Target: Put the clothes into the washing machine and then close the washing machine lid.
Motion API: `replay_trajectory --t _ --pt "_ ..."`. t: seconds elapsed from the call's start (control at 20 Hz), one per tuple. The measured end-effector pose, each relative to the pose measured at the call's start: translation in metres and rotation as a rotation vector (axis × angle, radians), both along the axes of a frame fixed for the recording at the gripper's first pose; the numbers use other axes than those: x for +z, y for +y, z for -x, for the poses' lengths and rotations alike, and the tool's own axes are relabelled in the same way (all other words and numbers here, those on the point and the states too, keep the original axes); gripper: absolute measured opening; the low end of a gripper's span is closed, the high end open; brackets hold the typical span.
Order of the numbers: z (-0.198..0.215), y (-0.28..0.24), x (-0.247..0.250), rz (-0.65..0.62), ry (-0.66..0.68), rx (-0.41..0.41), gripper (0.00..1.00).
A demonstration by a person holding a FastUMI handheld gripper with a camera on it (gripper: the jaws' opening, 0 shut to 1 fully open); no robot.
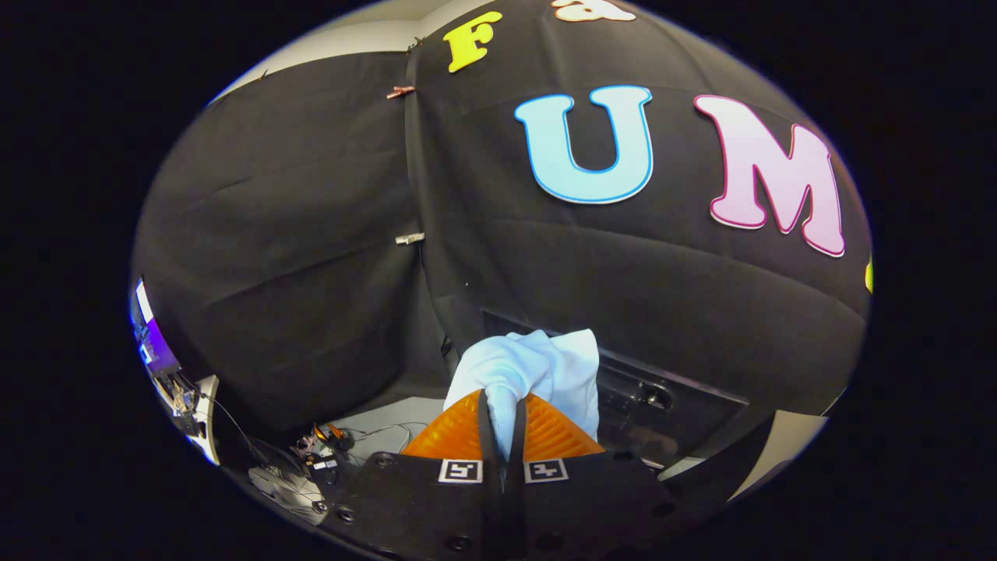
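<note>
A white piece of clothing is bunched up and pinched between the two fingers of my gripper, which is shut on it. The cloth sticks up and hangs to the right of the fingertips, lifted in the air. Just beyond the cloth lies a dark, boxy top with a recessed handle, below the booth wall; I cannot tell whether it is the washing machine. Any lid or opening is hidden behind the cloth and the fingers.
Black cloth walls close in ahead and to the left. Low on the left stand a lit screen, cables and small devices on a pale floor patch. A pale panel shows at the lower right.
</note>
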State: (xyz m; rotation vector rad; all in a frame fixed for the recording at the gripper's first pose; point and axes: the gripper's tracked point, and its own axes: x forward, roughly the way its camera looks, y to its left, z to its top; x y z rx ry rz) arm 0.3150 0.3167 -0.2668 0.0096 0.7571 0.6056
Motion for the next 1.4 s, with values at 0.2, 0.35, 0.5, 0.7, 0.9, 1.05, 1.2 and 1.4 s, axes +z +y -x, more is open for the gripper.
replay_trajectory --t 0.2,0.35,0.5,0.7,0.9,1.05,1.2,1.4 --pt "0.007 0.009 -0.057 0.045 0.097 0.050 0.05" --pt "0.022 0.002 -0.092 0.086 0.163 0.065 0.05" --pt "0.027 -0.006 -0.115 0.125 0.193 0.046 0.05" --pt "0.040 -0.012 -0.141 0.181 0.272 0.050 0.05" --pt "0.045 -0.012 -0.148 0.204 0.305 0.060 0.05" --pt "0.047 -0.012 -0.148 0.216 0.308 0.063 0.26" --pt "0.037 -0.011 -0.138 0.182 0.283 0.036 0.71" --pt "0.030 -0.016 -0.132 0.168 0.274 0.005 1.00"
